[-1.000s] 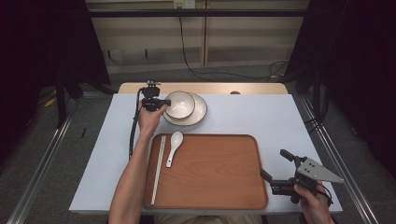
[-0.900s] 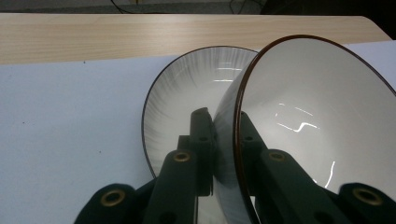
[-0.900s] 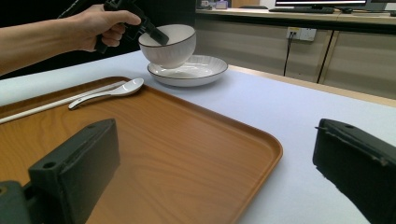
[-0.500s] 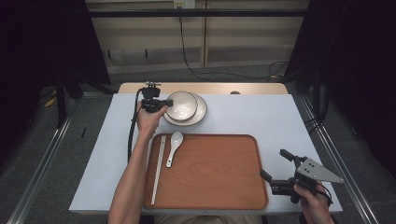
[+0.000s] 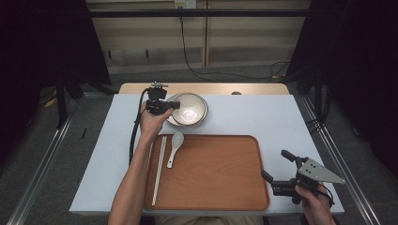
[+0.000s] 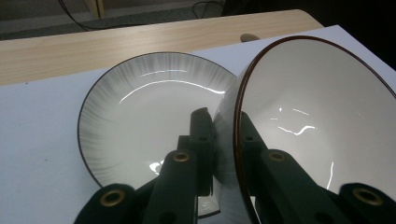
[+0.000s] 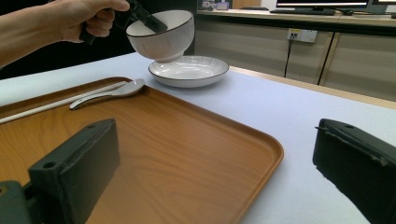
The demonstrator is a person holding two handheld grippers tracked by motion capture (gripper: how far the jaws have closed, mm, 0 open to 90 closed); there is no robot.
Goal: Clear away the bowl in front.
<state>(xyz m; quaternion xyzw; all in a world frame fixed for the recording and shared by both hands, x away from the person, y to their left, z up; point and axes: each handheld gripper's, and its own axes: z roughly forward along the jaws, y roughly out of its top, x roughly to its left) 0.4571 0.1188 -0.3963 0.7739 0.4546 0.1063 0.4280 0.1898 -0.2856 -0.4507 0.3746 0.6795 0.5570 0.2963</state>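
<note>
Bowl (image 7: 161, 35), white, round, dark-rimmed, was pinched by its rim in the left gripper (image 5: 164, 106), lifted clear above the plate (image 7: 189, 71) at twelve o'clock of the wooden tray (image 5: 220, 187); the right gripper (image 5: 278, 172) waited wide open, holding nothing.

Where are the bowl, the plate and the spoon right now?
bowl (image 7: 163, 39), right gripper view, on its ribbed outer wall.
plate (image 6: 135, 121), left gripper view, on its bare inner surface.
spoon (image 5: 177, 139), high view, on its scoop, on the tray.
</note>
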